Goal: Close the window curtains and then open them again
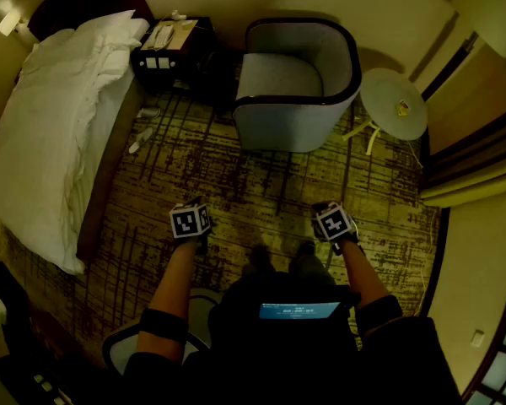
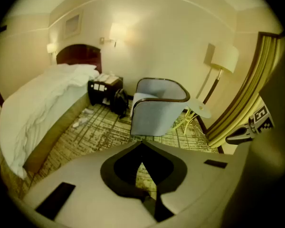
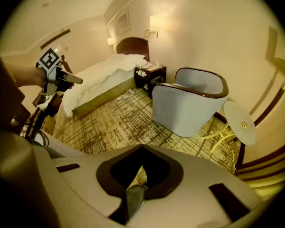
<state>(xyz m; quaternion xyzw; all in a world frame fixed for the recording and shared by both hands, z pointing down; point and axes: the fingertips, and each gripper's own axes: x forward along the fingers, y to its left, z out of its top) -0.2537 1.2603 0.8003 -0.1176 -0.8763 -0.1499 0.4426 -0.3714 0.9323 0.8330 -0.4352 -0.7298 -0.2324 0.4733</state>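
The curtains (image 1: 476, 163) hang in yellow-brown folds along the room's right side, bunched beside the wall; they also show as the curtains (image 2: 240, 106) at the right of the left gripper view and as the curtains (image 3: 270, 172) low at the right of the right gripper view. My left gripper (image 1: 191, 219) and right gripper (image 1: 333, 224) are held out side by side over the carpet, well short of the curtains. The left gripper (image 2: 141, 145) is shut with nothing in it. The right gripper (image 3: 142, 149) is shut and empty too. Both point down at the floor.
A grey armchair (image 1: 295, 87) stands ahead, with a round side table (image 1: 394, 102) to its right near the curtains. A bed (image 1: 55, 116) with white bedding fills the left side, a dark nightstand (image 1: 170, 47) beside it. Patterned carpet (image 1: 253, 192) lies between.
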